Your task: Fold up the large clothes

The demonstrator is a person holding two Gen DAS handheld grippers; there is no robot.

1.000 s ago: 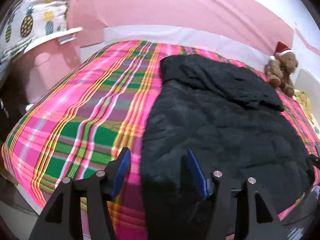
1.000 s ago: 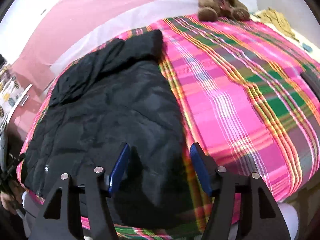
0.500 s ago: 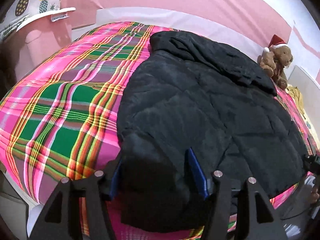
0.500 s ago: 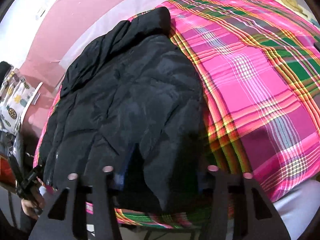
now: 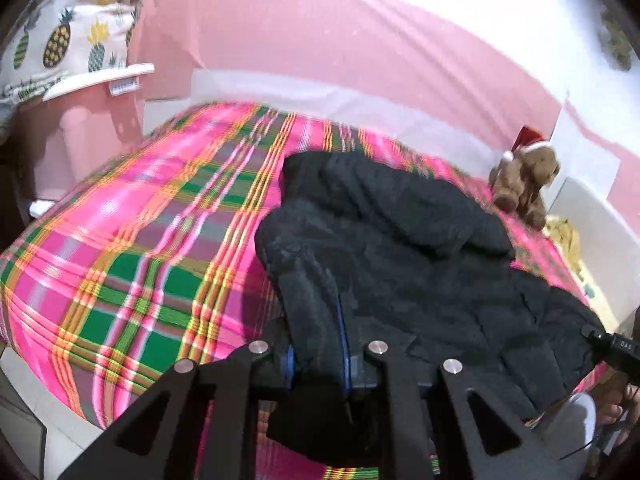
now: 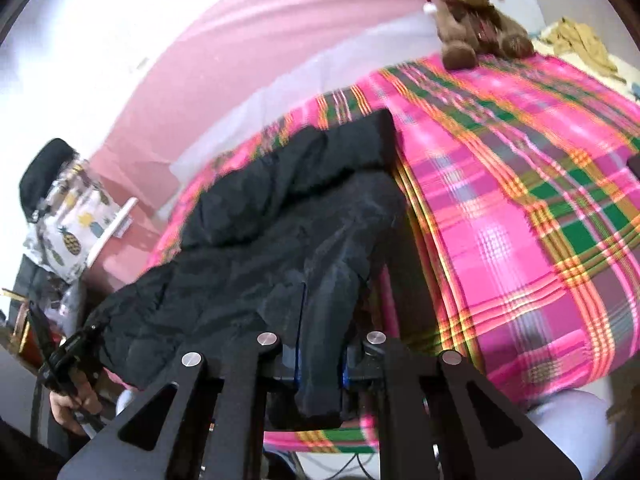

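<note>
A large black padded jacket (image 5: 400, 240) lies on a bed with a pink, green and yellow plaid cover (image 5: 132, 240). My left gripper (image 5: 316, 344) is shut on the jacket's near left hem corner and holds it raised off the bed. My right gripper (image 6: 320, 344) is shut on the jacket's (image 6: 280, 232) near right hem corner, also raised off the plaid cover (image 6: 520, 200). The jacket's hood end rests on the bed at the far side. Each view shows the other gripper at the frame edge.
A brown teddy bear with a red Santa hat (image 5: 524, 184) sits at the bed's far right (image 6: 472, 20). A pineapple-print cushion (image 5: 60, 44) and a pink unit (image 5: 80, 128) stand left of the bed. A pink wall runs behind.
Both grippers closed on the jacket's near hem corners and lifted them off the bed. The near part of the jacket now hangs from the jaws.
</note>
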